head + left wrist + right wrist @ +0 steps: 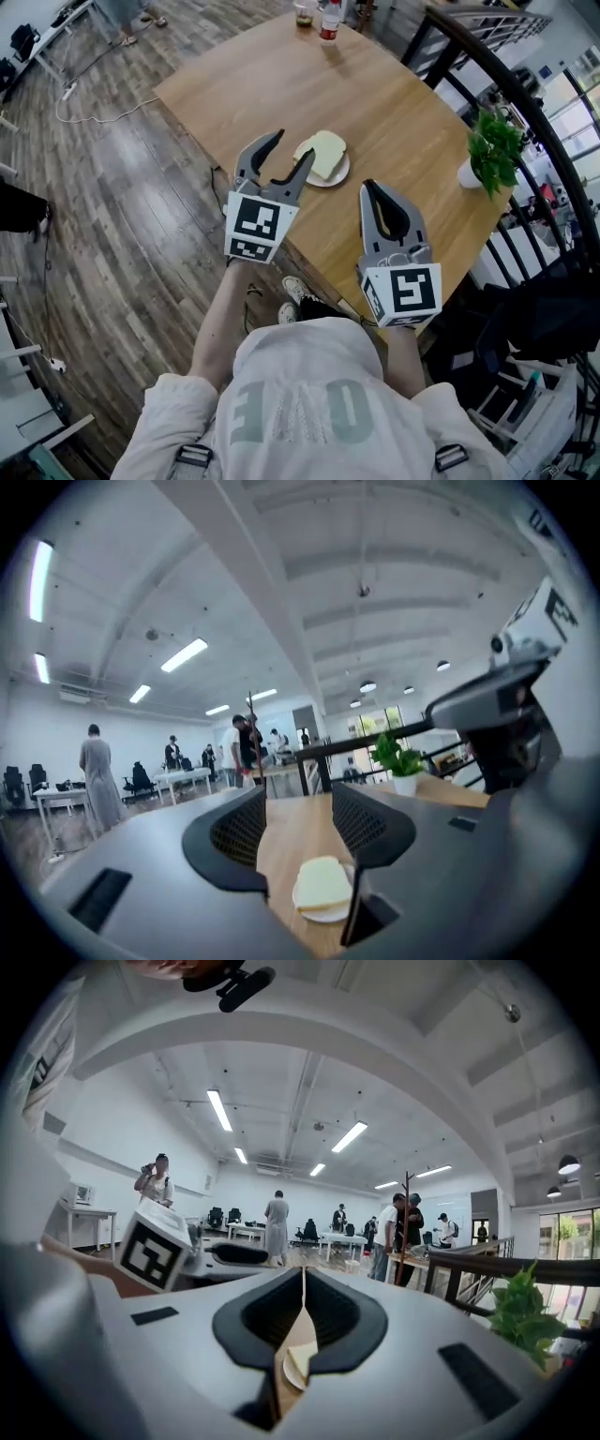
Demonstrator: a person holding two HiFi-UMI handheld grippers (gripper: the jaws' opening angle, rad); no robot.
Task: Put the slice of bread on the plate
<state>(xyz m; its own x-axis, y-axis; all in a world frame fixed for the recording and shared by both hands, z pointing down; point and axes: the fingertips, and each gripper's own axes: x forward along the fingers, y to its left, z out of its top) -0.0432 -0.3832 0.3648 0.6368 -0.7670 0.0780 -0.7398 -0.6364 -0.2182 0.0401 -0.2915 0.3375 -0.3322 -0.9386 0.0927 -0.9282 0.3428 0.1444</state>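
A pale slice of bread [326, 150] lies on a small white plate [337, 178] near the front edge of the wooden table [375, 84]. My left gripper [292, 148] hangs over the plate's left side, lifted above it, open and empty. In the left gripper view the bread [322, 881] and the plate [319, 916] show low between the open jaws of the left gripper [298, 799]. My right gripper [372, 187] is to the right of the plate, shut, with nothing in it. In the right gripper view the right gripper [303, 1283] has its jaws closed together, and the bread [305, 1361] shows below them.
A potted green plant [492, 150] stands at the table's right corner. A bottle [330, 19] and a glass [303, 13] sit at the far edge. A black railing [525, 103] runs along the right. People stand at desks far off [98, 775]. A white cable [89, 112] lies on the floor.
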